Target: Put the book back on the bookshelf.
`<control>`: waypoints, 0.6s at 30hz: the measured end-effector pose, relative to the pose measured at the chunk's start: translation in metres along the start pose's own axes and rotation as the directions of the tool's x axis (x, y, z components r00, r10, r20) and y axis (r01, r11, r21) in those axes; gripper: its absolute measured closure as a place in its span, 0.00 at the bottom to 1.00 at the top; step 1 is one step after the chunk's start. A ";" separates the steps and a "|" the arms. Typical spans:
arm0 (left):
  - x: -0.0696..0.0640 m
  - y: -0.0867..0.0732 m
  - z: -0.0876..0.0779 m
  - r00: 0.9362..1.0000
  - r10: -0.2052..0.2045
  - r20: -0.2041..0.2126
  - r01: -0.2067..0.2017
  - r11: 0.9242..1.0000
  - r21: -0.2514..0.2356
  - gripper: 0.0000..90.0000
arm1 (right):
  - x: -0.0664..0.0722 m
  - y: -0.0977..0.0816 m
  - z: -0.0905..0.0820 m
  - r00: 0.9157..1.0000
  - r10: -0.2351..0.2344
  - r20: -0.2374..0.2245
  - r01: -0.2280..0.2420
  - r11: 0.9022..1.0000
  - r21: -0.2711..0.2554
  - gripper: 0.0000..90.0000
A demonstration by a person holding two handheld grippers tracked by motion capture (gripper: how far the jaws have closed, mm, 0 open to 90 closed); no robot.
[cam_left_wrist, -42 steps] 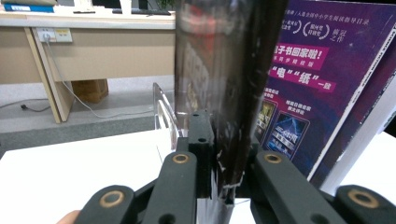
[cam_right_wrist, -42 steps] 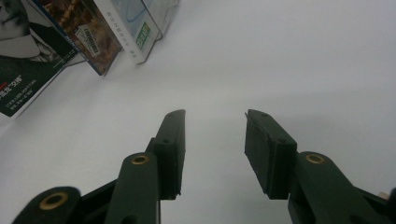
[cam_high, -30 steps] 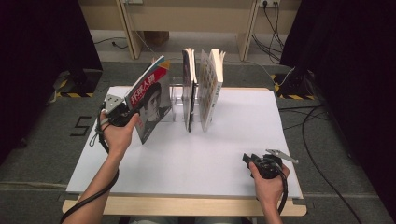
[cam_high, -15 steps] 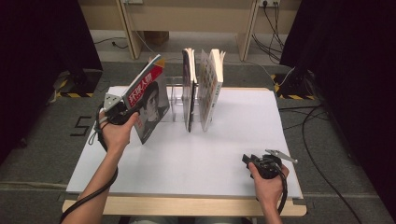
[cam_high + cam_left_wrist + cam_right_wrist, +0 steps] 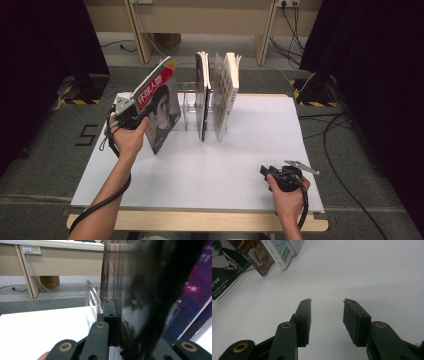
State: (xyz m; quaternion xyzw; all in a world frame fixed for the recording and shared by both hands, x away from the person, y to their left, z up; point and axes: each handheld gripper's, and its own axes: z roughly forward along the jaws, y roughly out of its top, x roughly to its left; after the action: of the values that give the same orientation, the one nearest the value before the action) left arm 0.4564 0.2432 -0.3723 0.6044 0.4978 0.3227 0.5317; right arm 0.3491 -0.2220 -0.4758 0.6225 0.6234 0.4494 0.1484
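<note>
Little has shifted since a moment ago — only the left gripper's [image 5: 131, 113] jaws have just been closing, and they now pinch the red-and-grey portrait-cover magazine [image 5: 159, 104]. Nearest, the right gripper [image 5: 274, 175] rests on the white table top [image 5: 210, 170], jaws spread with nothing between. Farther back, the magazine leans tilted just beside the clear acrylic book rack [image 5: 186, 102] — two upright books [image 5: 214, 95] stand in it.
</note>
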 end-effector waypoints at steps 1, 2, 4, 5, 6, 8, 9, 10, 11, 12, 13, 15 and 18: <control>0.000 0.001 0.001 1.000 -0.003 0.004 0.003 1.000 0.000 0.96 | 0.000 0.000 0.000 1.000 0.000 0.001 0.000 1.000 -0.001 0.65; -0.001 0.002 0.002 1.000 -0.003 0.005 0.003 1.000 -0.001 0.96 | 0.000 0.000 0.000 1.000 0.000 0.001 0.000 1.000 -0.001 0.65; -0.002 0.005 0.004 1.000 -0.002 0.002 0.002 1.000 -0.004 0.96 | -0.001 0.000 0.000 1.000 -0.001 0.003 0.001 1.000 -0.001 0.66; -0.003 0.006 0.005 1.000 -0.004 0.001 0.004 1.000 -0.007 0.96 | -0.001 0.000 0.000 1.000 -0.001 0.003 0.001 1.000 -0.001 0.66; -0.003 0.007 0.006 1.000 -0.006 0.000 0.006 1.000 -0.011 0.96 | 0.000 0.000 0.000 1.000 0.000 0.000 0.000 1.000 -0.001 0.66; -0.005 0.010 0.008 1.000 -0.009 -0.004 0.008 1.000 -0.018 0.96 | 0.000 0.000 -0.001 1.000 0.003 0.000 -0.003 1.000 -0.003 0.66; -0.005 0.012 0.009 1.000 -0.006 -0.008 0.006 1.000 -0.021 0.96 | 0.000 0.001 -0.001 1.000 0.002 0.000 -0.002 1.000 -0.004 0.66; -0.006 0.014 0.011 1.000 -0.008 -0.011 0.008 1.000 -0.024 0.96 | 0.000 0.001 -0.001 1.000 0.003 -0.001 -0.003 1.000 -0.005 0.66; -0.007 0.016 0.012 1.000 -0.005 -0.014 0.005 1.000 -0.028 0.96 | 0.000 0.001 -0.001 1.000 0.004 -0.001 -0.004 1.000 -0.005 0.66; -0.007 0.018 0.013 1.000 -0.003 -0.017 0.002 1.000 -0.031 0.96 | 0.000 0.000 -0.001 1.000 0.002 0.000 -0.002 1.000 -0.004 0.66; -0.008 0.020 0.015 1.000 -0.002 -0.021 0.001 0.999 -0.036 0.96 | 0.000 0.000 0.000 1.000 0.001 0.000 -0.001 1.000 -0.003 0.66; -0.009 0.023 0.019 1.000 -0.003 -0.029 0.001 0.999 -0.043 0.96 | 0.000 0.000 0.000 1.000 0.000 0.000 0.000 1.000 -0.004 0.66; -0.010 0.026 0.025 0.999 -0.006 -0.043 0.004 0.999 -0.050 0.96 | 0.000 0.000 -0.001 1.000 0.002 -0.001 -0.002 1.000 -0.005 0.66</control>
State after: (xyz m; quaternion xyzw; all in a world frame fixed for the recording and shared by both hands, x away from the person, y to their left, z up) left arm 0.4827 0.2274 -0.3517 0.5826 0.5025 0.3464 0.5367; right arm 0.3489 -0.2222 -0.4751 0.6224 0.6217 0.4515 0.1491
